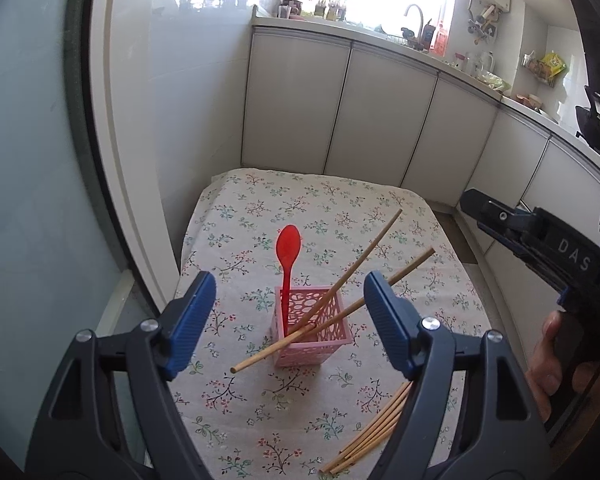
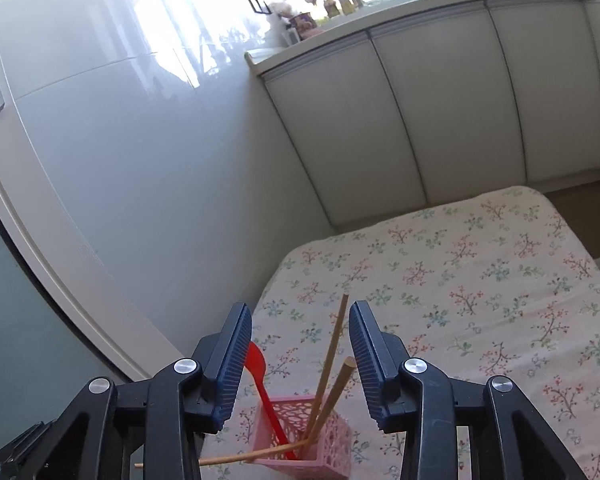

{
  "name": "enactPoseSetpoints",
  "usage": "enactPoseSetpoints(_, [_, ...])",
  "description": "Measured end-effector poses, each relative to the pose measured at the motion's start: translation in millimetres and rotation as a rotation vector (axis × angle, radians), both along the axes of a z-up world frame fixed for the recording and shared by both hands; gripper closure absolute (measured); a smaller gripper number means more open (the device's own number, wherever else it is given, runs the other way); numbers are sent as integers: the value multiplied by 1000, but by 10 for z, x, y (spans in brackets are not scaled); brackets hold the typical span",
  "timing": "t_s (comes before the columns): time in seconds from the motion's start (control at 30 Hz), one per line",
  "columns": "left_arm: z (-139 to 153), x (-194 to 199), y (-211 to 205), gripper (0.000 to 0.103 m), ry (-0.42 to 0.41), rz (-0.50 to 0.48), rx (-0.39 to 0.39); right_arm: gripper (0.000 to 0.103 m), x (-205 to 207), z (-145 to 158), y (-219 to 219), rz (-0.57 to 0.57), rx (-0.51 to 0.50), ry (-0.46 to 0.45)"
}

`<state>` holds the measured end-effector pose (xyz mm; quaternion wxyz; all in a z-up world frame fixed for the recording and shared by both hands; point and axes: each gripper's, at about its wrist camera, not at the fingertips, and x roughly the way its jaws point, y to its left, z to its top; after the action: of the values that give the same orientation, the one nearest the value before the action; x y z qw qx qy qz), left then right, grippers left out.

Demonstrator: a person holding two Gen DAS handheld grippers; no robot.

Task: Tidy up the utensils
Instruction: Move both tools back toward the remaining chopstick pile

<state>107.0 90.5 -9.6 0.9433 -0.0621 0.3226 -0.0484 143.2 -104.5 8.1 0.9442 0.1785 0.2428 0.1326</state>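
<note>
A pink perforated holder point(image 1: 320, 344) point(image 2: 332, 436) stands on the flowered tablecloth point(image 1: 236, 216). A red spoon point(image 1: 288, 246) point(image 2: 258, 364) stands upright in it. Two wooden chopsticks point(image 1: 364, 256) point(image 2: 334, 344) lean out of it to the right. A third chopstick point(image 1: 256, 358) point(image 2: 236, 458) sticks out low to the left. Loose chopsticks point(image 1: 374, 434) lie in a bundle on the cloth near my left gripper's right finger. My left gripper point(image 1: 290, 280) is open in front of the holder. Above the holder my right gripper point(image 2: 300, 308) point(image 1: 484, 208) is open, touching no chopstick.
The table is small, with its left edge close to a white door frame point(image 1: 112, 160). White kitchen cabinets point(image 1: 380, 120) run behind it and along the right. A person's hand point(image 1: 548, 360) holds the right gripper at the right edge.
</note>
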Motion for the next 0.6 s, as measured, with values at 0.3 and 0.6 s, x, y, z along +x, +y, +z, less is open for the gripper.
enactPoseSetpoints(0.3, [85,-106,-239,24,-18,-72,24,40,-234,21,-565,-36,8,120])
enactPoseSetpoints(0.6, [9,-215,-810,23,22,-229,133,28,-459,-140,-1242,-126,9,300])
